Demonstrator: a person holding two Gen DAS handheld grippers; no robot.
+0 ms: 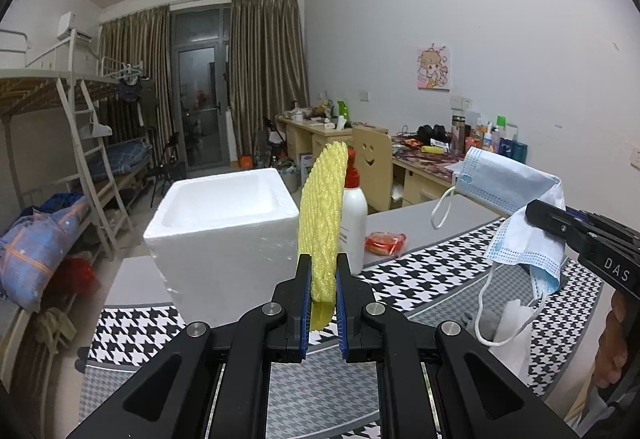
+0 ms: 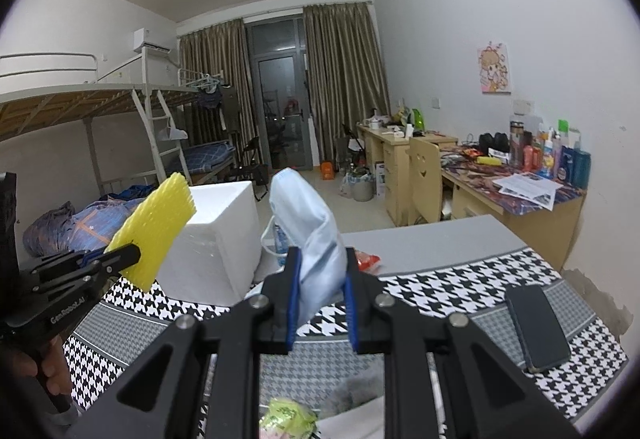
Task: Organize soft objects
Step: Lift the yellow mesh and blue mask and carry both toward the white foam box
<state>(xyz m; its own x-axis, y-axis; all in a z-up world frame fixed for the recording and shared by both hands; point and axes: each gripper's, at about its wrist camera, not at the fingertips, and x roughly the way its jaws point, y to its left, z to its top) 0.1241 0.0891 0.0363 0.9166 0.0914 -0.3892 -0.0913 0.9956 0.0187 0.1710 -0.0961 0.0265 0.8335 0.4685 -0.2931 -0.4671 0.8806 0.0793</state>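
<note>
Left gripper (image 1: 323,271): matte black plastic linkage arms, two fingers lined with ribbed blue pads (image 1: 305,303), round silver pivot screws (image 1: 271,308) at the joints, white "GenRobot.AI" lettering along its side.

Right gripper (image 2: 320,271): same black build, blue ribbed pads (image 2: 292,303), silver pivot screws (image 2: 256,301); white letters "DAS" on its pistol-style black handle.

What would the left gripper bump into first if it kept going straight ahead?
Probably the white bottle, just past the yellow foam net held by the left gripper. The foam box sits slightly left. Depth is hard to judge.
</note>
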